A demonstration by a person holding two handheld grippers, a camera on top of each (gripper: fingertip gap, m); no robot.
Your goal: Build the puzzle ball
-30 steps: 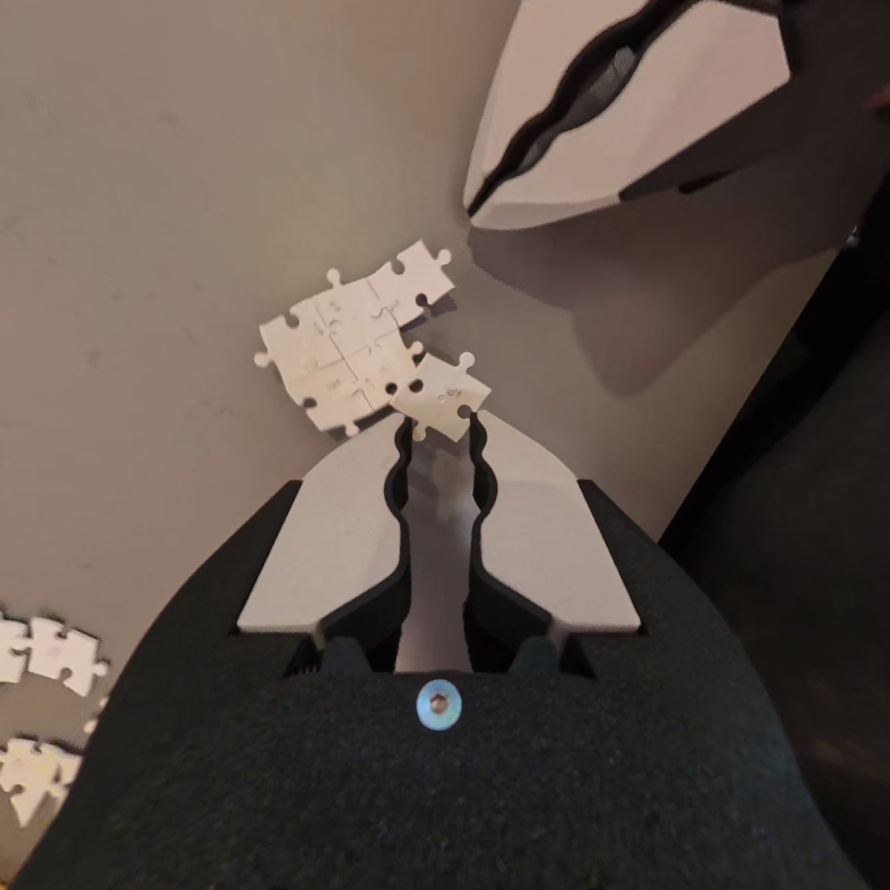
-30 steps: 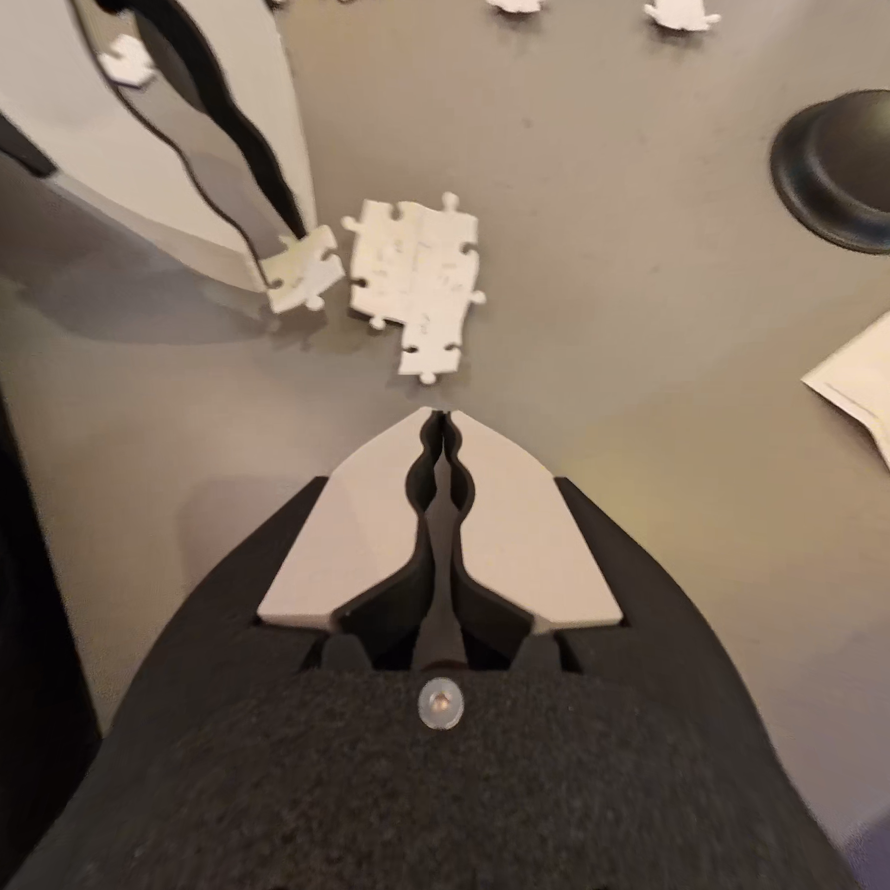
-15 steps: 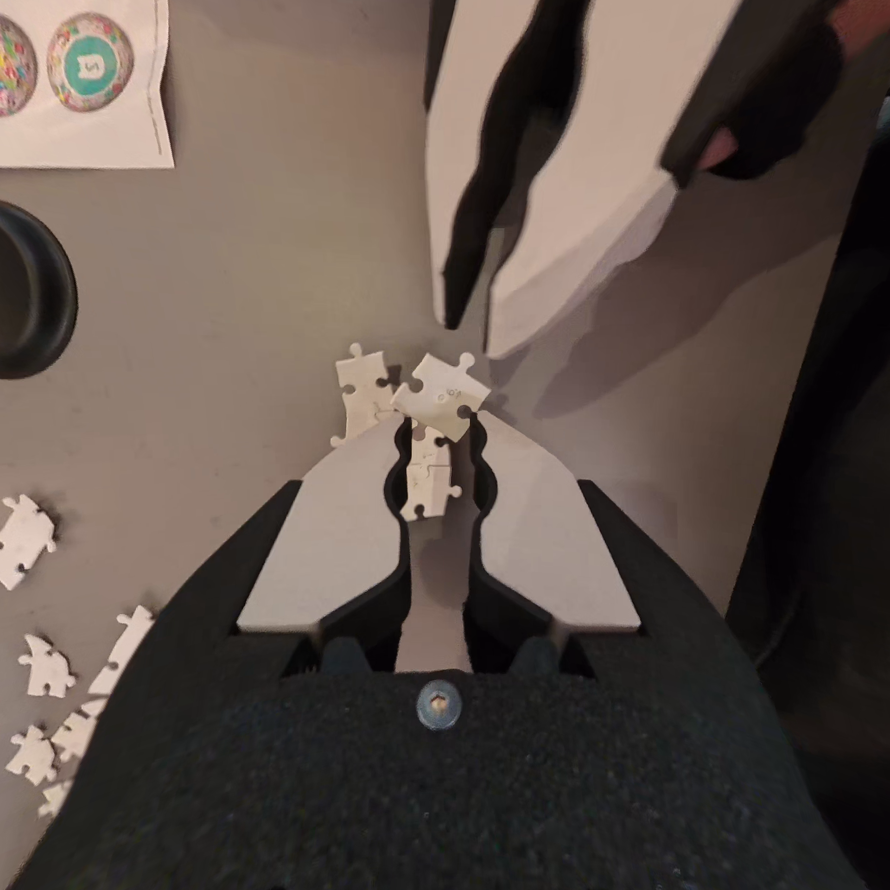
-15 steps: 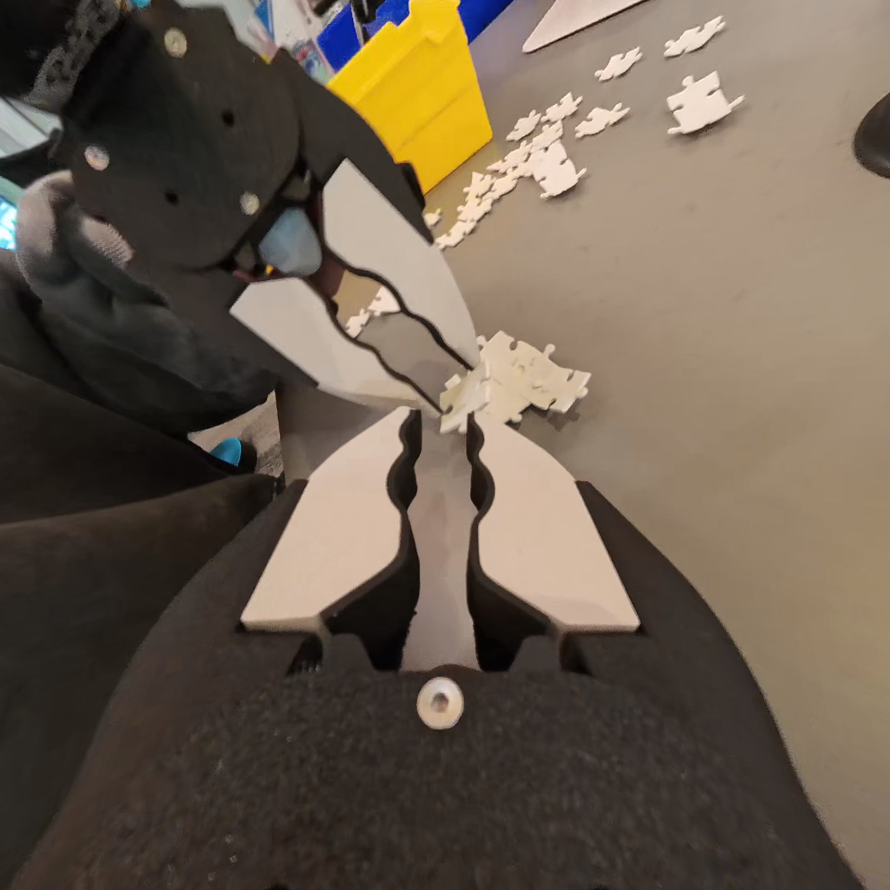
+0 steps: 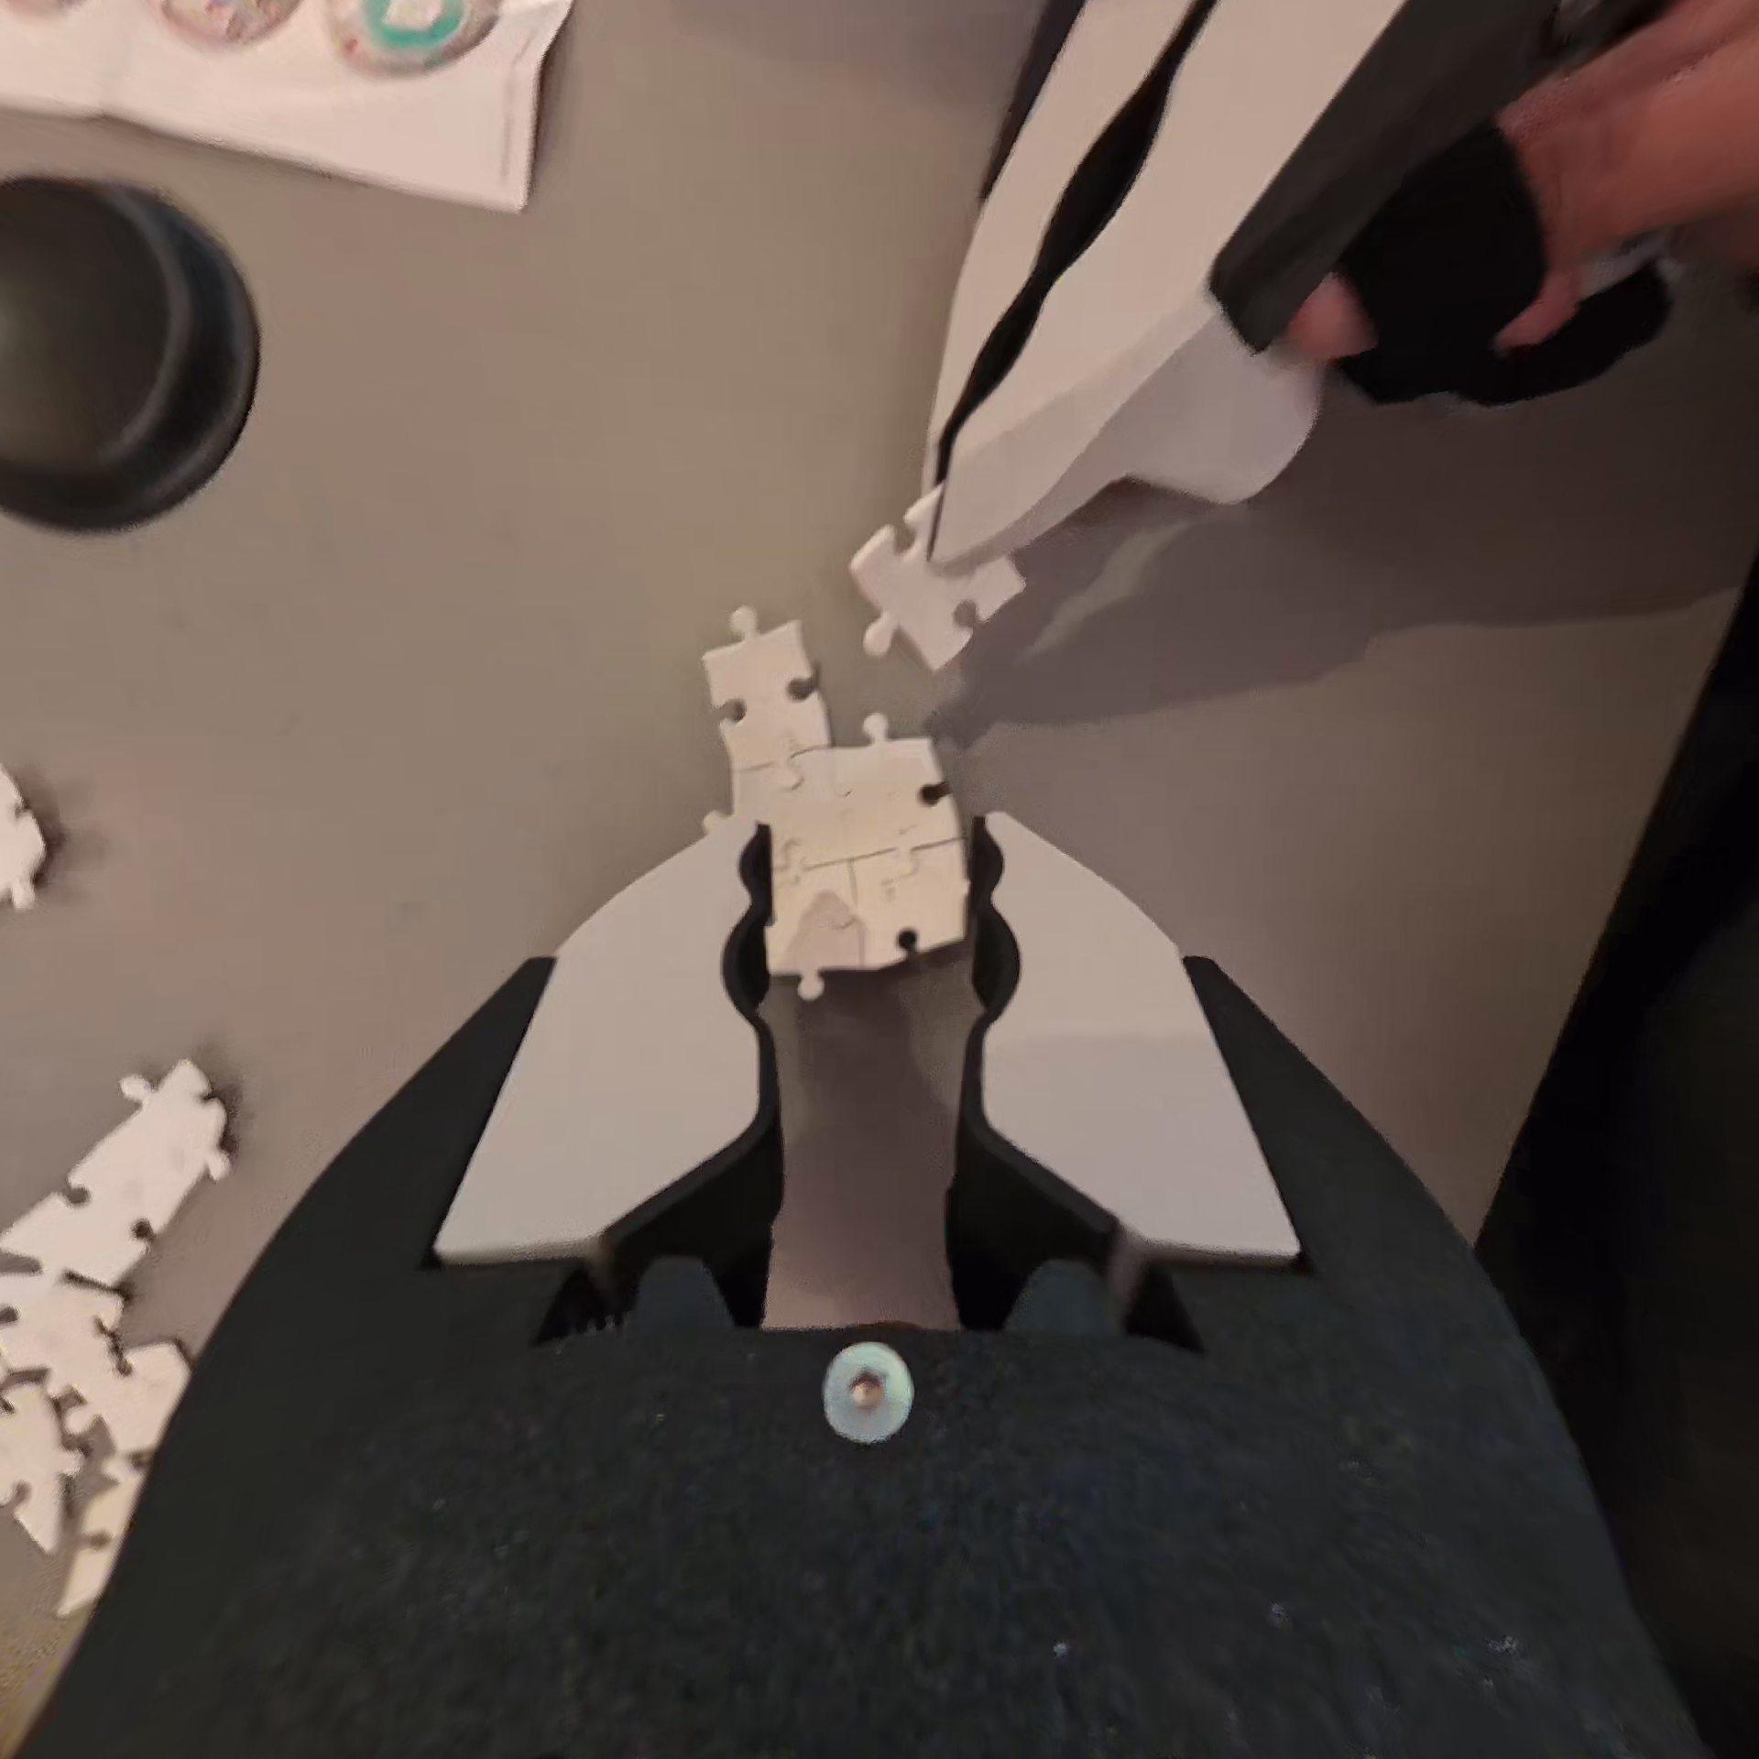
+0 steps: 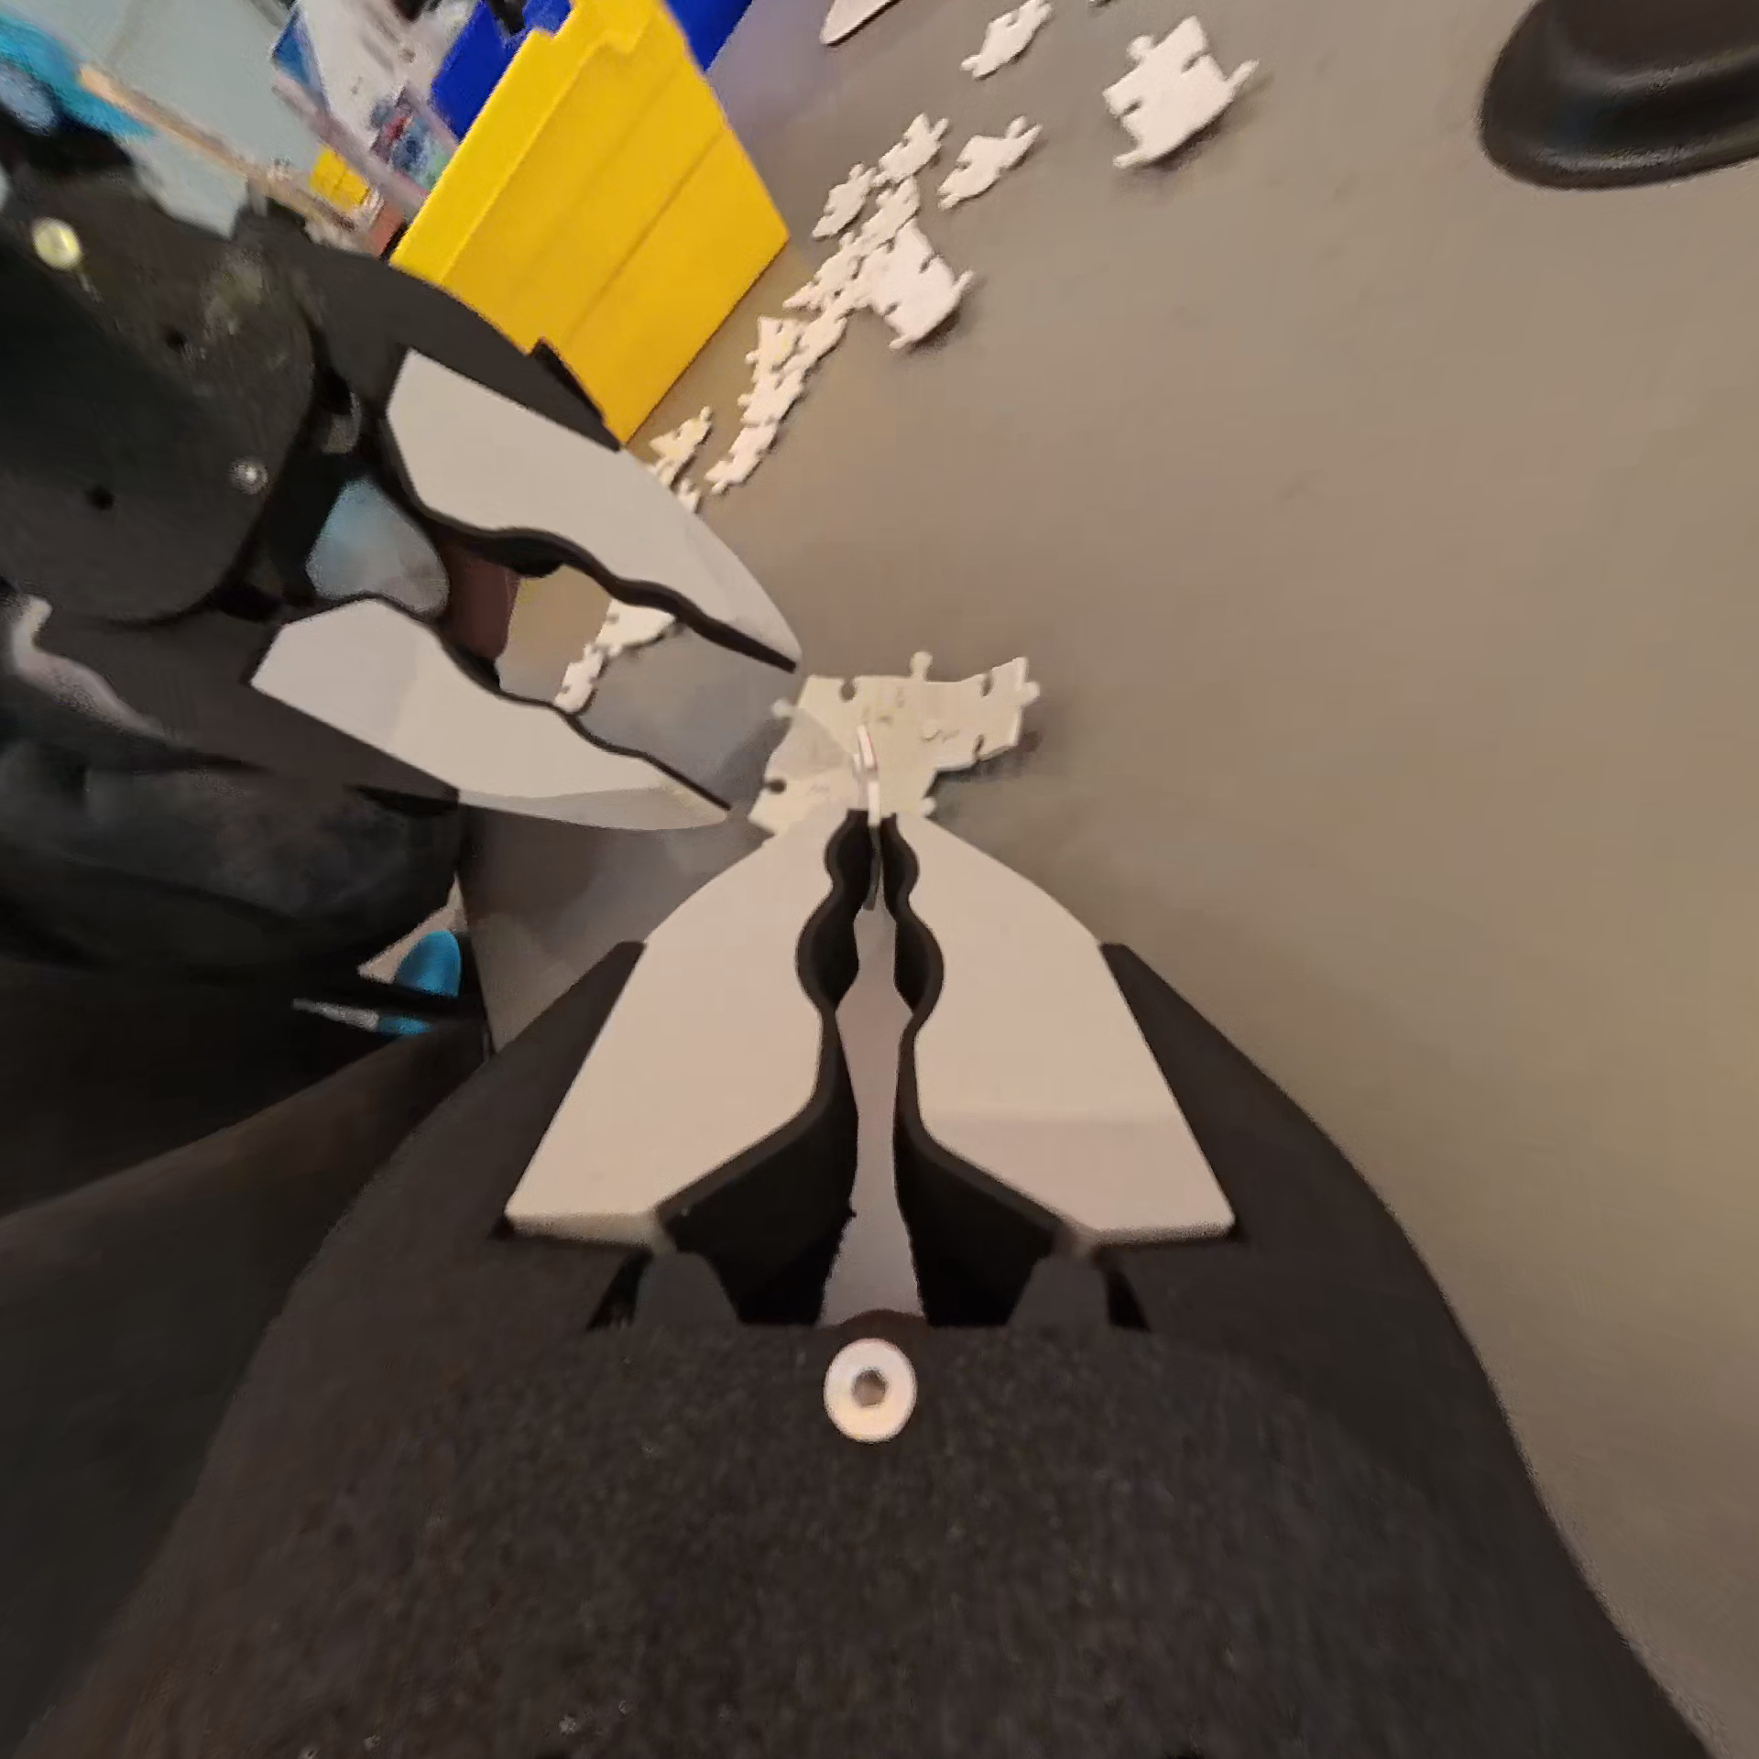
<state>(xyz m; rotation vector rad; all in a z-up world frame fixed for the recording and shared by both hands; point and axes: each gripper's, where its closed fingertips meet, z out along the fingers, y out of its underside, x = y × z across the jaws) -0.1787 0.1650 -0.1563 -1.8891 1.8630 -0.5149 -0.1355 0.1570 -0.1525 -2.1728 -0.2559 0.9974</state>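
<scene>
Both tools show: right tool pinches a single piece edge-on; left tool gapes, straddling the joined cluster.

No legible writing anywhere.

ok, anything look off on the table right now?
Nothing broken or spilled. Loose puzzle pieces lie scattered, as expected. The right hand-held gripper pinches one piece edge-on beside the joined patch.

My pale grey, black-edged fingers flank plain white cardboard puzzle pieces on the matte grey tabletop; a bright yellow plastic bin sits far left.
</scene>
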